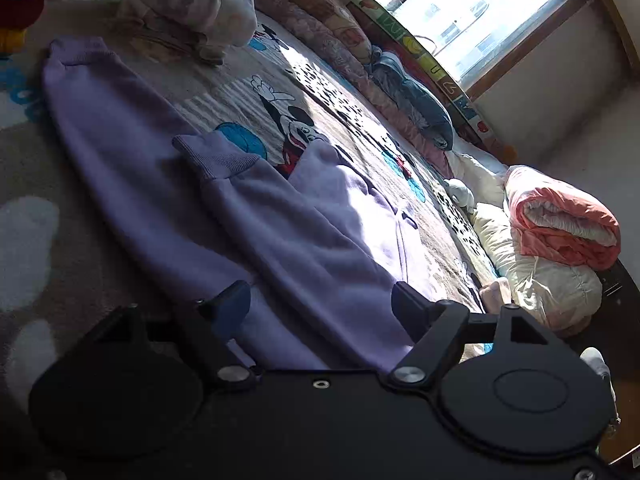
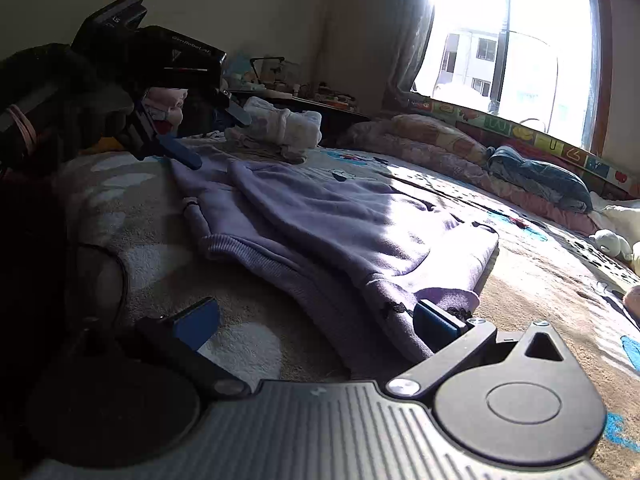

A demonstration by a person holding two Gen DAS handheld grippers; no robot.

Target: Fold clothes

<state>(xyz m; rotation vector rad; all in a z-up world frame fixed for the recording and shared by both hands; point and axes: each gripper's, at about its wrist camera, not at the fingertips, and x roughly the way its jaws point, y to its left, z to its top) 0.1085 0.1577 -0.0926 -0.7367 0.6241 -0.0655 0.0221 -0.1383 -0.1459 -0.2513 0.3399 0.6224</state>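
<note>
Sunlight from the window (image 2: 516, 48) falls across a cartoon-print blanket (image 1: 320, 92) where a purple sweatshirt (image 1: 248, 216) lies spread out, sleeve folded over. Both grippers hover at its edges — the left gripper (image 1: 320, 300) spread wide, the right gripper (image 2: 316, 320) likewise wide, gripping nothing.

Lilac sweatshirt (image 1: 248, 216) on grey cartoon-mouse print blanket (image 1: 320, 92)

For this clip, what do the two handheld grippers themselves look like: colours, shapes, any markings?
Both are black with blue finger pads. The left gripper has a smooth black body with round discs at each finger pivot and silver pivot bolts. The right gripper has a ribbed grey top plate. Seen from the right wrist, the left unit's housing carries small white lettering, too blurred to read reliably.
</note>
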